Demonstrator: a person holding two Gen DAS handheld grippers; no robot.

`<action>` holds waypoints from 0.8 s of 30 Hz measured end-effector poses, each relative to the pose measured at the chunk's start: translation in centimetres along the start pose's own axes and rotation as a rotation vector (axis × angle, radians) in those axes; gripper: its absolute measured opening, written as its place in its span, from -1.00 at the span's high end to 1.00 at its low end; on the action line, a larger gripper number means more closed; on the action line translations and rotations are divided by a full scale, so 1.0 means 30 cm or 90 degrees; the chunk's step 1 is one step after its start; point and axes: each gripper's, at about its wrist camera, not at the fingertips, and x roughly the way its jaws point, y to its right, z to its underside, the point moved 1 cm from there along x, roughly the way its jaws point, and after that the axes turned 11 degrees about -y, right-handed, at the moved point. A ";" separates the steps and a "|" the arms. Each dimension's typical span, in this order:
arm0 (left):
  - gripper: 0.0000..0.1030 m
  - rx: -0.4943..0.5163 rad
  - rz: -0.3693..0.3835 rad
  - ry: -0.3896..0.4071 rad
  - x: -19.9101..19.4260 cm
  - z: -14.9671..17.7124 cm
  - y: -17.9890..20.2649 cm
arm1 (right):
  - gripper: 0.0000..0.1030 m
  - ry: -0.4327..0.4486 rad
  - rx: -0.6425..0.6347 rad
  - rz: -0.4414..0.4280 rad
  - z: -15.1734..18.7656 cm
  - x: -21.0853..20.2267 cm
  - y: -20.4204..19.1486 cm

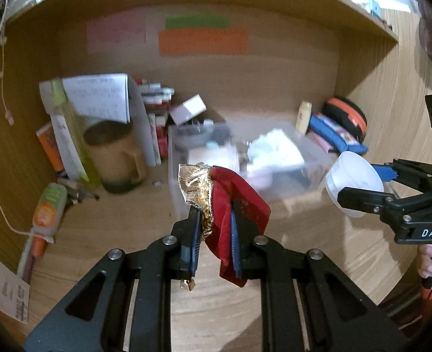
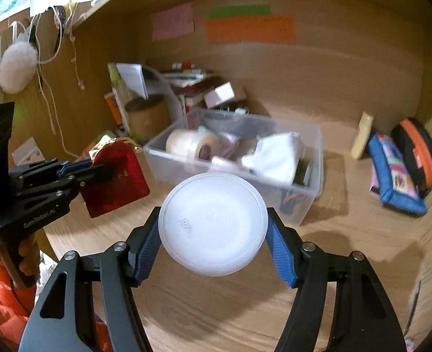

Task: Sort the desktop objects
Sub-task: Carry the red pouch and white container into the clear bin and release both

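My left gripper (image 1: 216, 228) is shut on a red pouch with a gold top (image 1: 230, 196) and holds it above the wooden desk (image 1: 230, 308), in front of a clear plastic bin (image 1: 312, 158). It shows in the right wrist view (image 2: 98, 173) at the left, with the pouch (image 2: 119, 184). My right gripper (image 2: 213, 228) is shut on a white round container (image 2: 213, 223), held above the desk near the bin (image 2: 312, 182). In the left wrist view the right gripper (image 1: 362, 187) and container (image 1: 353, 176) are at the right.
The bin holds a tape roll (image 2: 192, 143), white cloth (image 2: 277, 152) and small items. A brown mug (image 1: 116, 155), papers and books stand at the back left. A blue pouch (image 2: 394, 176) and orange-black case (image 2: 415, 149) lie right. A glue stick (image 1: 48, 208) lies left.
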 end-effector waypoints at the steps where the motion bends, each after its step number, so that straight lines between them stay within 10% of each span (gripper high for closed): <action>1: 0.66 0.000 -0.002 0.008 -0.009 -0.014 0.001 | -0.23 0.008 -0.002 0.002 -0.017 -0.011 0.000; 24: 0.66 -0.004 0.016 0.019 0.053 -0.263 -0.036 | -0.23 0.074 -0.020 0.015 -0.283 -0.007 0.056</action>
